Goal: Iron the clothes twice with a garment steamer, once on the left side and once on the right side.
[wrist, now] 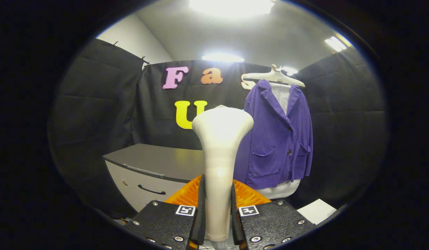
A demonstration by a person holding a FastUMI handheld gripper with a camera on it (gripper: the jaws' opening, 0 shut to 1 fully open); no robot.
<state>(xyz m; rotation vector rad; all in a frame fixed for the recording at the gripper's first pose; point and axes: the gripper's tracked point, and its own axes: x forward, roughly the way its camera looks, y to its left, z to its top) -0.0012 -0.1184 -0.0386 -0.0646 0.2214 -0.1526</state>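
Gripper view: fingers (217, 222) clamped on both sides of the white garment steamer (219, 156) handle, holding it upright with its wide head up, likely ready to press against fabric. Purple jacket (280, 139) hangs on a white hanger (275, 76) beyond and to the right of the steamer, over a white shirt (282, 95), well apart from the head. Neither of the 2 passes looks begun. Grey bench (158, 163) with a drawer sits beyond on the left. No containers visible.
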